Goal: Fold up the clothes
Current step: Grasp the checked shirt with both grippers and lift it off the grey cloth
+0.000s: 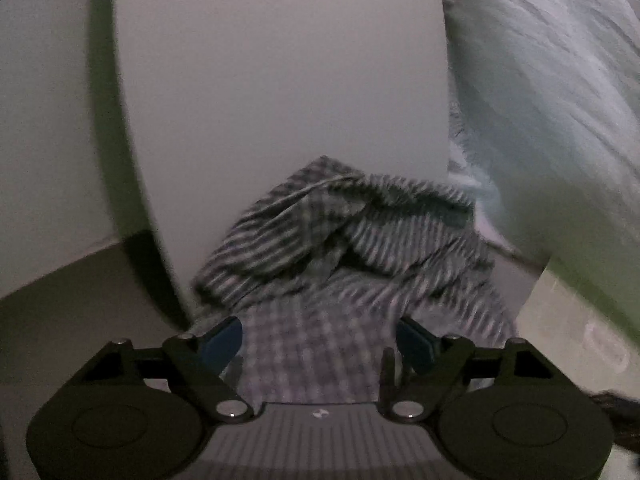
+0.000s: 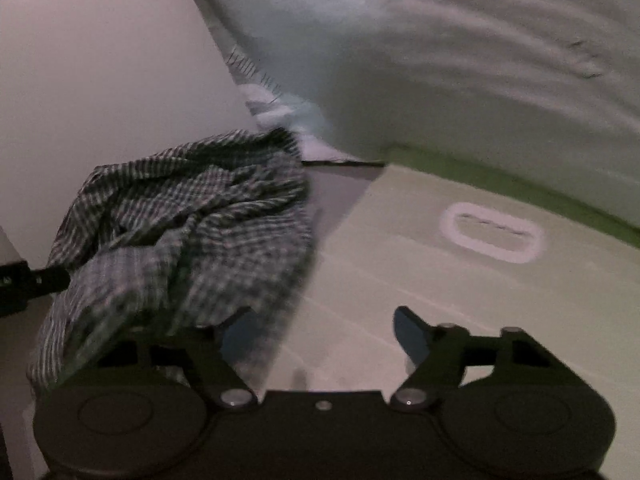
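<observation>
While the checked garment (image 1: 340,248) lies bunched in a loose heap on the pale surface (image 2: 400,280), against a white panel (image 1: 280,80), both tongs come in at it from the near side with nothing gripped. In the left wrist view the left gripper (image 1: 320,340) stands well open, its blue pads (image 1: 222,344) spread either side of a flat run of cloth at 6 o'clock of the heap; the fabric lies between the jaws, but the pads do not press on it. In the right wrist view the right gripper (image 2: 320,336) is also open and holds nothing. Its left pad is half hidden under the garment's lower edge, at about 5 o'clock of the pile, while its right pad (image 2: 412,336) hangs over bare surface. A dark arm of the other tool shows at 9 o'clock.

To do this step well, I judge each tong should take a single layer at an edge or corner, not a fistful of the crumple. The right one wants shifting toward 9 o'clock so both pads straddle cloth. Once both bite, drawing them apart should spread the garment flat before any fold. The pictures are blurred, so hems and corners cannot be picked out.
</observation>
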A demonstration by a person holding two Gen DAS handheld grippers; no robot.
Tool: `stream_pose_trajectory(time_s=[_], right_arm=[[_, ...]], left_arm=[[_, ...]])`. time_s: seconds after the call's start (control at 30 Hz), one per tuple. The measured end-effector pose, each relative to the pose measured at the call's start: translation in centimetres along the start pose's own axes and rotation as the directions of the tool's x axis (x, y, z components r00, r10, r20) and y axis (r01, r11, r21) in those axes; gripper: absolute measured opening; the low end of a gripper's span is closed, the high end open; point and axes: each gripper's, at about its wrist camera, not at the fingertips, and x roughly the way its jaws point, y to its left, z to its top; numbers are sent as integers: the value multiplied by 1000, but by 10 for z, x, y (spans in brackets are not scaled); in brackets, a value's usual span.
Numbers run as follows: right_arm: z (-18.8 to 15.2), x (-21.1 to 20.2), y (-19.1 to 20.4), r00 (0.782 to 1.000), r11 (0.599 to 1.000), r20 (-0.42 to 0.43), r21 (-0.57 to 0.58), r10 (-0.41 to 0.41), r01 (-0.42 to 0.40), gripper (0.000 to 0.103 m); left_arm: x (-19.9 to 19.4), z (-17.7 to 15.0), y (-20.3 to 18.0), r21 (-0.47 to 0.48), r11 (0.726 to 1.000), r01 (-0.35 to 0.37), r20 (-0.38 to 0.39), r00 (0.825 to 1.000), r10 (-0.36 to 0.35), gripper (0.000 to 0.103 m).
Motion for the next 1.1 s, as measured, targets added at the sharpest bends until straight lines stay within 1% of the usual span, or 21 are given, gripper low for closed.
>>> stream_pose_trajectory(time_s=[0.03, 0.13, 0.17, 0.2, 0.23, 0.27, 0.3, 0.33, 0.37, 0.43, 0.47, 0.53, 0.6, 0.73, 0.8, 0.93, 1.03, 1.1], right_arm=[[4, 14, 4, 1000, 1000, -14, 6, 15, -15, 68], [10, 45, 10, 996, 996, -55, 59, 70, -66, 61], [11, 53, 11, 994, 992, -68, 94, 91, -84, 61], [12, 59, 10, 991, 986, -76, 135, 111, -100, 57], [12, 65, 9, 988, 978, -83, 176, 131, -115, 54], [13, 70, 7, 984, 965, -89, 228, 155, -132, 52], [12, 73, 0, 978, 945, -88, 289, 187, -155, 48], [11, 75, -6, 972, 920, -86, 349, 219, -176, 40], [10, 78, -13, 963, 889, -78, 409, 259, -206, 34], [7, 83, -24, 942, 819, -60, 515, 331, -255, 20], [7, 85, -26, 935, 801, -53, 534, 350, -269, 16], [7, 84, -22, 934, 811, -54, 515, 354, -278, 4], [5, 79, -18, 935, 822, -41, 491, 354, -289, 2], [-4, 63, -25, 926, 764, 14, 561, 376, -319, 1], [-10, 51, -25, 928, 756, 35, 569, 370, -323, 1], [-15, 16, -30, 937, 767, 70, 554, 343, -322, 0], [-22, -15, -37, 952, 783, 99, 548, 289, -294, 0], [-33, -36, -51, 958, 765, 126, 579, 258, -282, 0]], left_arm=[[6, 4, -3, 1, 1000, 24, 0, 1000, -24, 84], [29, 10, -18, 28, 996, 82, -26, 996, -81, 84], [37, 10, -23, 28, 994, 108, -44, 993, -106, 84], [45, 10, -26, 24, 990, 137, -63, 989, -135, 83], [53, 10, -30, 20, 987, 156, -80, 985, -154, 77], [59, 8, -34, 23, 988, 155, -93, 984, -153, 71], [65, 6, -38, 28, 989, 145, -103, 985, -141, 68], [69, 3, -41, 33, 991, 130, -110, 986, -125, 55], [72, 1, -43, 31, 993, 117, -113, 987, -113, 38], [73, 1, -41, 5, 994, 111, -113, 987, -110, 22], [72, 1, -39, -10, 994, 110, -113, 988, -110, 17], [71, 1, -35, -32, 993, 111, -109, 987, -114, 11], [65, 1, -33, -25, 993, 117, -98, 988, -119, 8], [47, 2, -32, -13, 991, 131, -72, 989, -131, 7], [35, 2, -32, -19, 990, 140, -54, 989, -141, 6], [2, 0, -34, -19, 985, 169, -15, 986, -169, 6], [-24, -4, -37, -14, 979, 204, -1, 979, -204, 6], [-43, -10, -38, -13, 972, 233, 2, 972, -233, 6]])
